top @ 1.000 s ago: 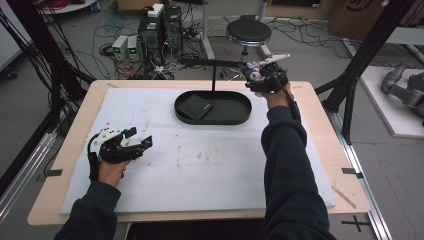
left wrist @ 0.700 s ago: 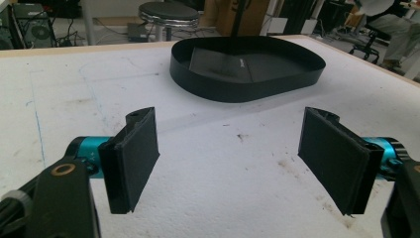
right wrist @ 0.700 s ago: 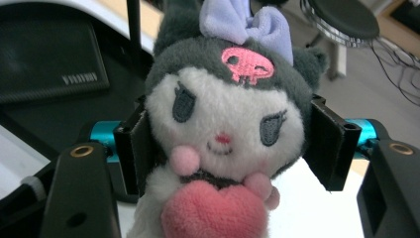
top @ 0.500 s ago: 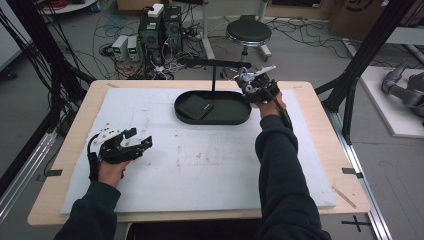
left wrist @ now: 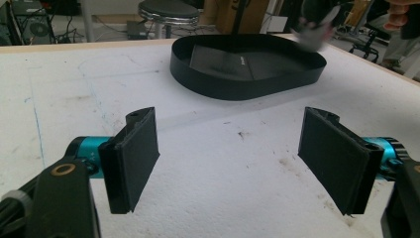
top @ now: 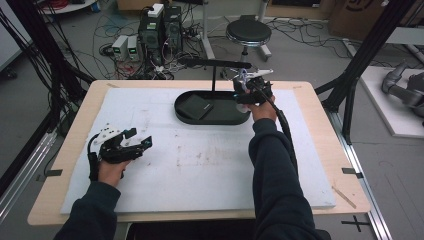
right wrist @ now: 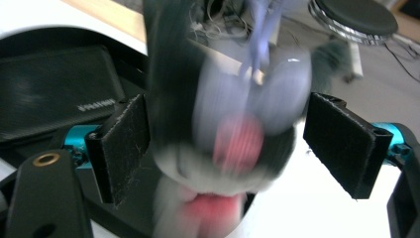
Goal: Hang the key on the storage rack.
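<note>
A small grey and white plush toy [right wrist: 237,134] with pink patches hangs blurred between the wide-apart jaws of my right gripper [right wrist: 233,148], which is open. In the high view that right gripper [top: 250,90] is at the right end of the black oval tray [top: 210,120], under the tip of the stand's black bar [top: 215,62]. A purple strap rises from the toy. A flat black pouch [top: 195,106] lies in the tray. My left gripper [top: 137,142] rests open on the white foam board [top: 200,165] at the near left, with nothing between its pads [left wrist: 133,153].
The tray's black wall [left wrist: 237,84] stands ahead of the left gripper. Behind the table are a round stool [top: 248,32], computer boxes [top: 160,25] and many cables. Black frame posts [top: 350,95] rise beside the table's right edge.
My right gripper has moved left from beyond the tray's right end to the tip of the stand's bar, with the toy now between its jaws. The left gripper has stayed put.
</note>
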